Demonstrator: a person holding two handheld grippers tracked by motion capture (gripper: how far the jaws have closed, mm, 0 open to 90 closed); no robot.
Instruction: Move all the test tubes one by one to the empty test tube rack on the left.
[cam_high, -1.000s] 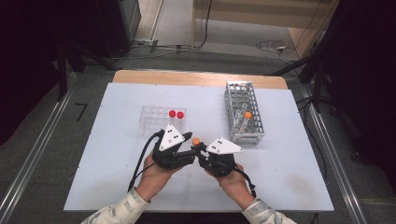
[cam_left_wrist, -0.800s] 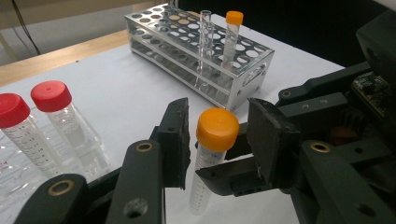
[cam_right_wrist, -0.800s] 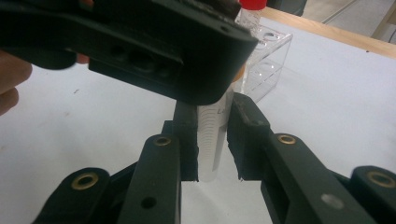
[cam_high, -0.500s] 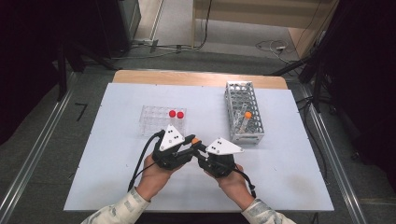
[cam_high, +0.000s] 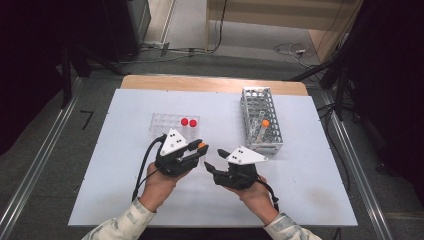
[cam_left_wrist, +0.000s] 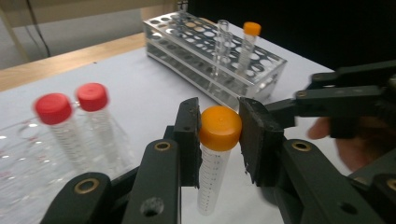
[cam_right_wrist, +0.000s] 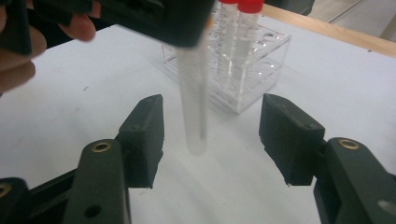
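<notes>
My left gripper (cam_left_wrist: 219, 135) is shut on the orange cap of a clear graduated tube (cam_left_wrist: 208, 177), which hangs down from its pads. From above, this gripper (cam_high: 200, 149) and the cap (cam_high: 202, 145) sit at mid-table. My right gripper (cam_right_wrist: 212, 135) faces it, and its jaws have just been opening. The tube's body (cam_right_wrist: 194, 102) stands between the pads, which do not touch it. In the high view the right gripper (cam_high: 214, 158) is just right of the left one.
A clear plastic rack (cam_high: 167, 121) holding two red-capped tubes (cam_high: 189, 122) stands behind the left gripper. A white wire rack (cam_high: 252, 102) at the right holds an orange-capped tube (cam_high: 265, 123) and a bare tube. The table's wooden far edge (cam_high: 210, 82) lies beyond.
The right gripper's jaws, shut on the tube a moment ago, now stand spread apart. The left gripper's jaws have closed on the orange cap. Neither hand has shifted.
</notes>
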